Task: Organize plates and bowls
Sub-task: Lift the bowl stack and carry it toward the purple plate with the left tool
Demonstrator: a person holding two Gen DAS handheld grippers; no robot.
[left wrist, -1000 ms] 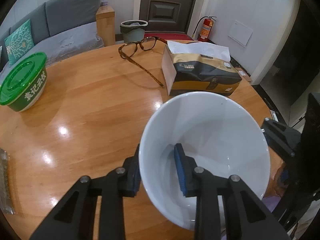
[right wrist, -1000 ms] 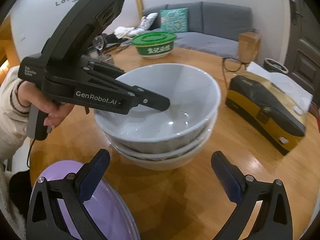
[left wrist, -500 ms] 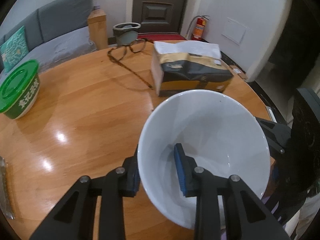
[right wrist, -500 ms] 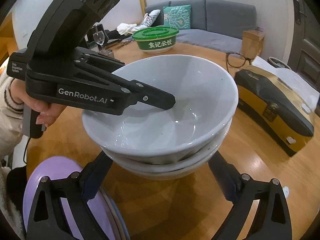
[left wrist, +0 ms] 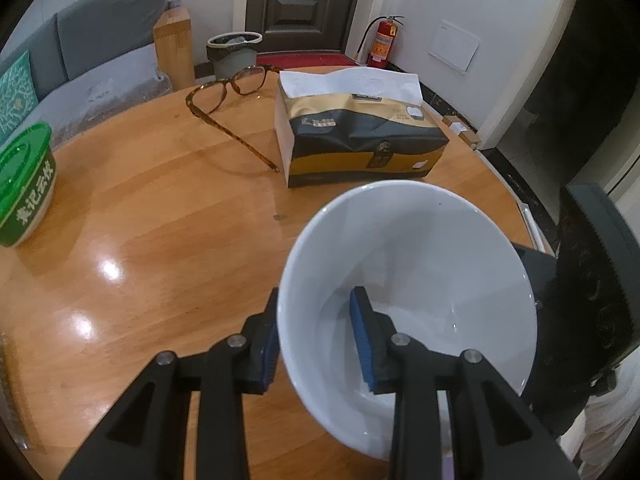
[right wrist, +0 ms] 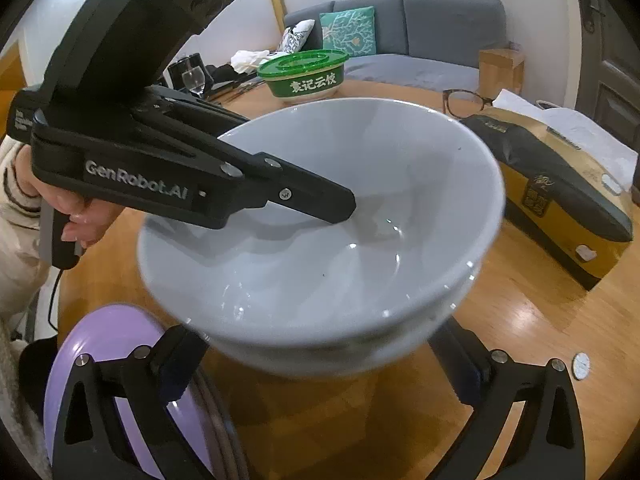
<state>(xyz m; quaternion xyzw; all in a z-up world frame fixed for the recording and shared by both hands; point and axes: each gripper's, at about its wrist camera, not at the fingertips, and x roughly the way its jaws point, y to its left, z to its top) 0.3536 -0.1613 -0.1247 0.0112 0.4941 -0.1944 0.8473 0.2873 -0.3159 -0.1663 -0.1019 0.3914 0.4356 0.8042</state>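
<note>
Over the wooden table [left wrist: 160,216], left claw [left wrist: 316,344] pinches white bowl's [left wrist: 420,248] rim; right claw [right wrist: 320,364] opening.

I see a glossy glazed white bowl [left wrist: 432,264], a varnished, shiny wood counter [left wrist: 160,240], a green plastic lid [right wrist: 302,62] and matt black jaws.
</note>
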